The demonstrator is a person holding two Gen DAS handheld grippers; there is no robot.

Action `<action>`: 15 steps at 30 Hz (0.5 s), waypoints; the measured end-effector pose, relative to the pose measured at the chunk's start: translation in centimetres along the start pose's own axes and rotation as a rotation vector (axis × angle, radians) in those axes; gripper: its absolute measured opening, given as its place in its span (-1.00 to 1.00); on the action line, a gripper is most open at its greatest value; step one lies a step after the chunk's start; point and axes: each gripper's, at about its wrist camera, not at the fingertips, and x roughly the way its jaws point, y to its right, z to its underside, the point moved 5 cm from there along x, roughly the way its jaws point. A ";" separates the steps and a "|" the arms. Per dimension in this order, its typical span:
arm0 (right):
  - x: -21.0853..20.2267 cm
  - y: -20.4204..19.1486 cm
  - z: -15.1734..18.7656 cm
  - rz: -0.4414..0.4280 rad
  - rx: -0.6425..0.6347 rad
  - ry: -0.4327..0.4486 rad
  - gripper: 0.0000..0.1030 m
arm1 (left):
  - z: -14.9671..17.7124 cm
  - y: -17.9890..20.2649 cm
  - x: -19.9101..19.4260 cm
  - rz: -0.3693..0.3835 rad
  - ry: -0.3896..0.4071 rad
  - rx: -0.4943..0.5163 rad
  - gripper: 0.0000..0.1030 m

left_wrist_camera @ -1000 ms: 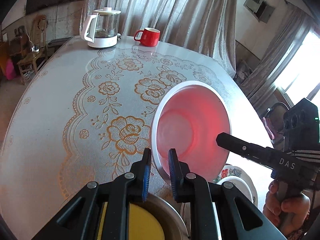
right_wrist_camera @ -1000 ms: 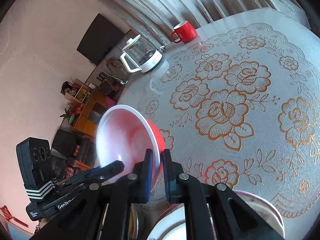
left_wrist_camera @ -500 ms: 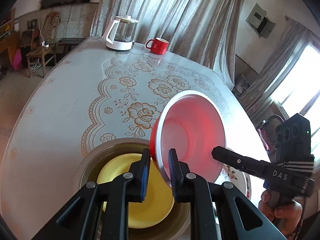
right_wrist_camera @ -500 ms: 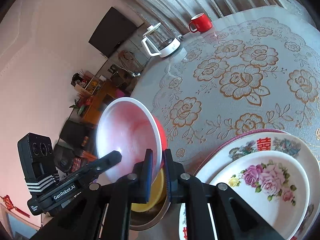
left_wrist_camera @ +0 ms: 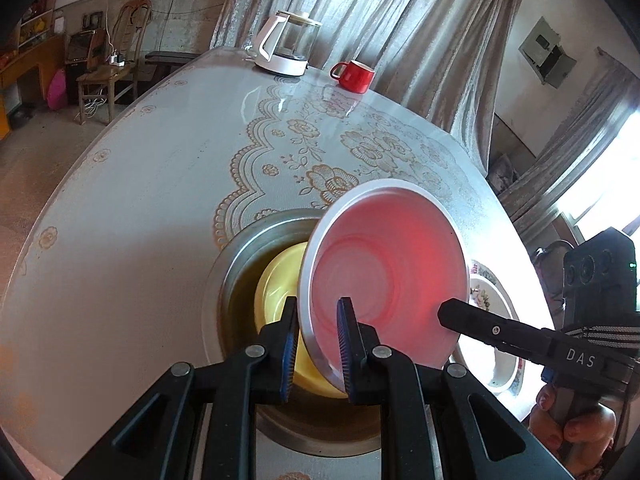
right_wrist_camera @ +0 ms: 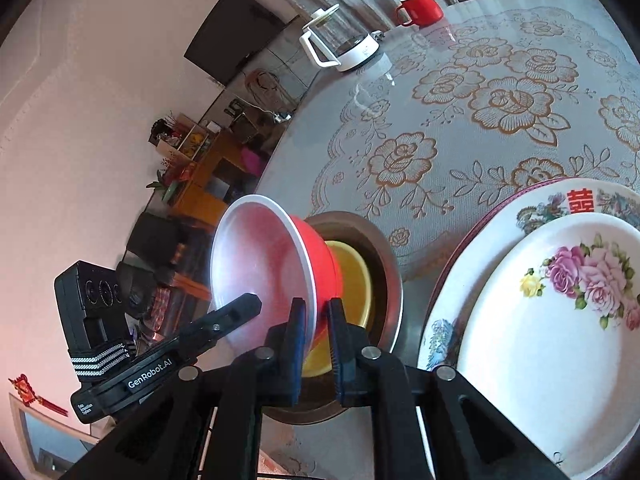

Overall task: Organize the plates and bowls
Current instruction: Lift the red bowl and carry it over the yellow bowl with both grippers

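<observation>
Over the metal bowl point(right_wrist_camera: 394, 280) on the desk point(left_wrist_camera: 160, 184), both the left claw point(left_wrist_camera: 318, 344) and the right claw point(right_wrist_camera: 316, 340) clench the tilted red bowl's point(right_wrist_camera: 316, 248) rim; they should level it before nesting it onto the yellow bowl point(right_wrist_camera: 356, 280).

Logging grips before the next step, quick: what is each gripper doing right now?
Left gripper: shut on the red bowl, clamping its rim.
Right gripper: shut on the same red bowl's rim, opposite side.
</observation>
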 end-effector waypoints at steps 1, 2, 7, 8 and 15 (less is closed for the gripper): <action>0.2 -0.1 0.2 0.004 -0.002 -0.007 -0.78 | 0.1 -0.1 0.1 -0.007 -0.002 0.002 -0.66; 0.4 -0.2 0.3 0.005 0.000 -0.014 -0.77 | 0.2 -0.2 0.2 -0.011 -0.002 0.004 -0.66; 1.0 -0.1 0.6 0.018 0.003 -0.030 -0.77 | 0.7 -0.4 0.6 -0.022 -0.006 0.015 -0.65; 1.0 -0.1 0.6 0.021 0.002 -0.036 -0.77 | 0.7 -0.4 0.7 -0.025 -0.006 0.018 -0.65; 1.5 0.0 1.4 0.050 0.002 -0.068 -0.77 | 1.1 -0.4 0.9 -0.055 -0.007 0.048 -0.60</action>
